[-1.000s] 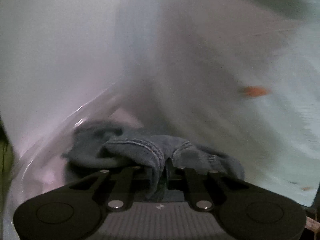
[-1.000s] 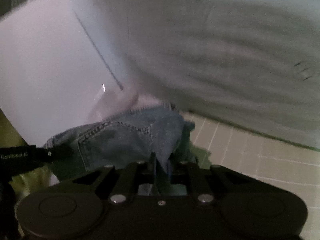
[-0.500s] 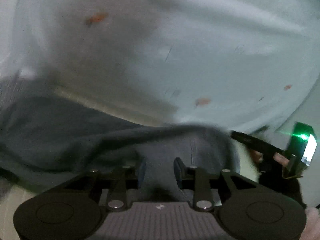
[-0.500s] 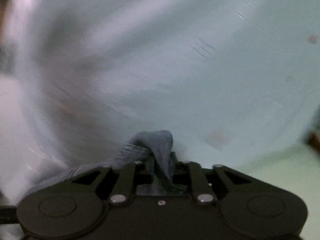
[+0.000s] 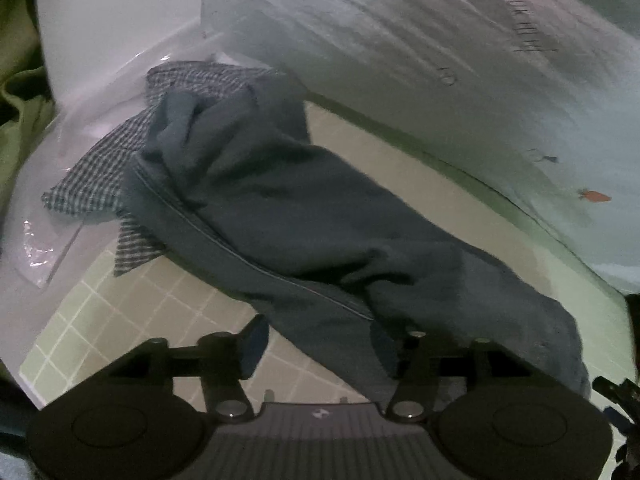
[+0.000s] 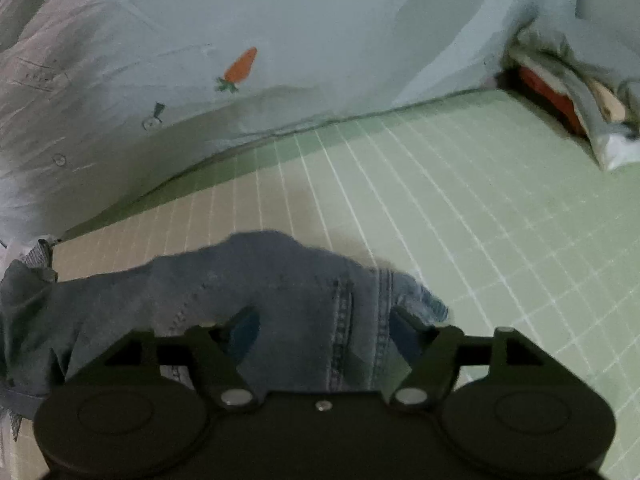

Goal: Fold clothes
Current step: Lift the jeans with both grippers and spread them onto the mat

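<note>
A pair of blue denim jeans (image 5: 304,216) lies stretched across the green gridded mat (image 5: 132,300), its far end resting on a checked garment (image 5: 100,164). My left gripper (image 5: 320,344) is open, with the near denim edge lying loosely between and over its right finger. In the right wrist view the stitched waistband end of the jeans (image 6: 280,292) lies on the mat (image 6: 460,240) between the spread fingers of my open right gripper (image 6: 324,332).
A pale blue sheet with carrot prints (image 6: 280,40) hangs along the mat's far side and also shows in the left wrist view (image 5: 440,60). A clear plastic bin (image 5: 80,80) holds the checked garment. Green fabric (image 5: 16,80) lies far left. A red object (image 6: 552,92) sits under the sheet's corner.
Both grippers held bunched denim one second ago. Both have since opened and let it go, and the jeans now lie laid out on the mat.
</note>
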